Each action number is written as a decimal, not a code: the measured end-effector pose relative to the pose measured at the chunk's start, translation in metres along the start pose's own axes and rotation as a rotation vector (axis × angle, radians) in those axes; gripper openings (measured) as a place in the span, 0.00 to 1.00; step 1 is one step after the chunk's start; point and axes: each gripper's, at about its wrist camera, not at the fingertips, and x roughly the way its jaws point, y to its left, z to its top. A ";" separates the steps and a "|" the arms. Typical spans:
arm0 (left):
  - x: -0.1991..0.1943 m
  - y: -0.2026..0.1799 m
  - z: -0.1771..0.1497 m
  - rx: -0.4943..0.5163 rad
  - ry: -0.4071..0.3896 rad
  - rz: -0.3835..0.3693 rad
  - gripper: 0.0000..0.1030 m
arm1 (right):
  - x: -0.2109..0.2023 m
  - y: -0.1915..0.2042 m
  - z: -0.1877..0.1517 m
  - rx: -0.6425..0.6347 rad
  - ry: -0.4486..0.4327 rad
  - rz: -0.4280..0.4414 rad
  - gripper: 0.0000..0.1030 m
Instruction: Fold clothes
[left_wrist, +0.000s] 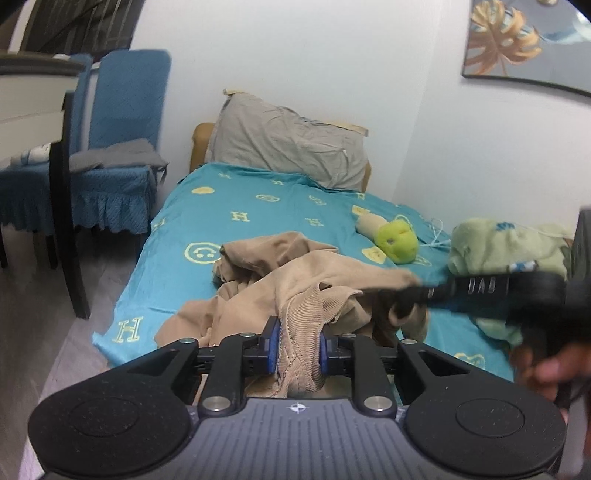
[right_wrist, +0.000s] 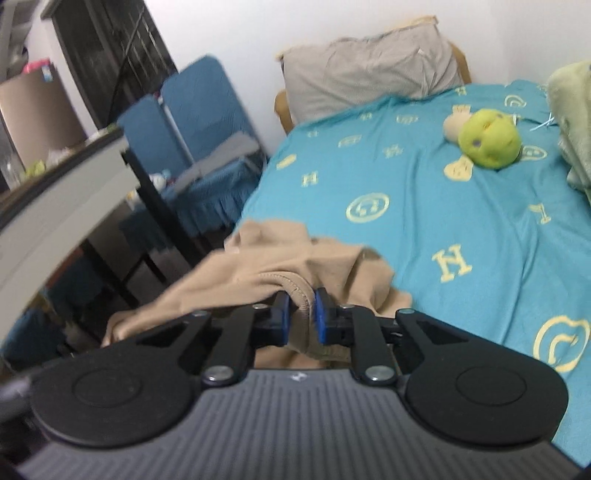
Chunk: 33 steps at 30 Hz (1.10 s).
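A tan garment (left_wrist: 295, 280) lies crumpled on the near part of the teal bed sheet (left_wrist: 229, 206). My left gripper (left_wrist: 298, 345) is shut on its ribbed hem. My right gripper (right_wrist: 302, 314) is shut on a stitched edge of the same garment (right_wrist: 280, 266), lifted above the bed's left edge. In the left wrist view the right gripper (left_wrist: 410, 295) reaches in from the right, blurred, holding the cloth.
A grey pillow (left_wrist: 291, 144) leans at the bed head. A green stuffed toy (left_wrist: 397, 242) and a pale green blanket (left_wrist: 506, 251) lie on the bed's right. Blue-covered chairs (left_wrist: 118, 147) and a dark-legged table (left_wrist: 66, 206) stand left of the bed.
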 end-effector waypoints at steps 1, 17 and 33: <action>-0.005 -0.003 -0.001 0.012 -0.011 -0.006 0.26 | -0.004 -0.002 0.004 0.006 -0.014 0.013 0.16; -0.020 -0.066 -0.015 0.287 -0.142 -0.015 0.60 | -0.071 -0.011 0.036 0.036 -0.117 0.322 0.14; -0.014 -0.040 0.007 0.096 -0.175 0.370 0.75 | -0.035 -0.041 0.031 0.153 0.005 0.062 0.24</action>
